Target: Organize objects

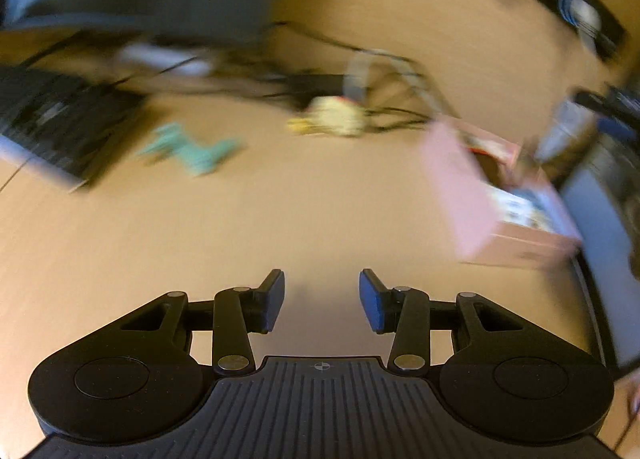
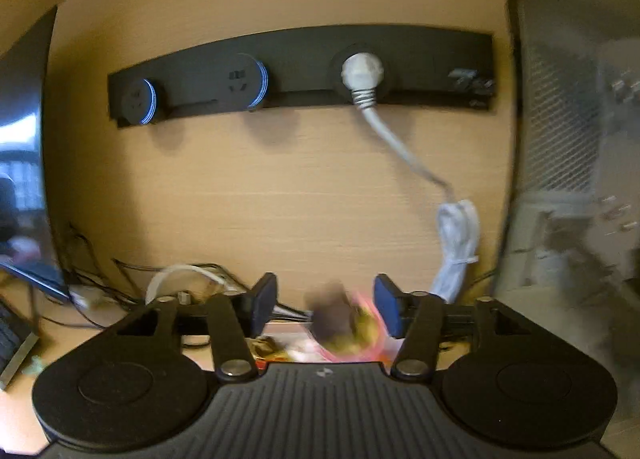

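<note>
Left tool: I see my left tool over bare bench, its blue pads standing partly apart with nothing between them.
Right tool: my right tool has its pads parted; a blurred dark-and-yellow object shows in the gap, and neither pad presses on it as far as I can tell.
Pink box: in the left view a pink box sits at the right of the bench, open at the top, with printed items inside that are too smeared for me to name.
Box from the right view: a pink edge shows just below the blurred object; I cannot tell whether the object touches it.
Teal toy: a teal toy lies on the bench at middle left, well apart from the box.
Cream toy: a cream and yellow toy lies farther back, among dark cables.
Keyboard: a black keyboard sits at the far left edge.
Socket strip: on the back panel I see a black socket strip with a white plug in it, its cord hanging to a tied white bundle.
Monitor: a dark screen stands at the left of the right view.
</note>
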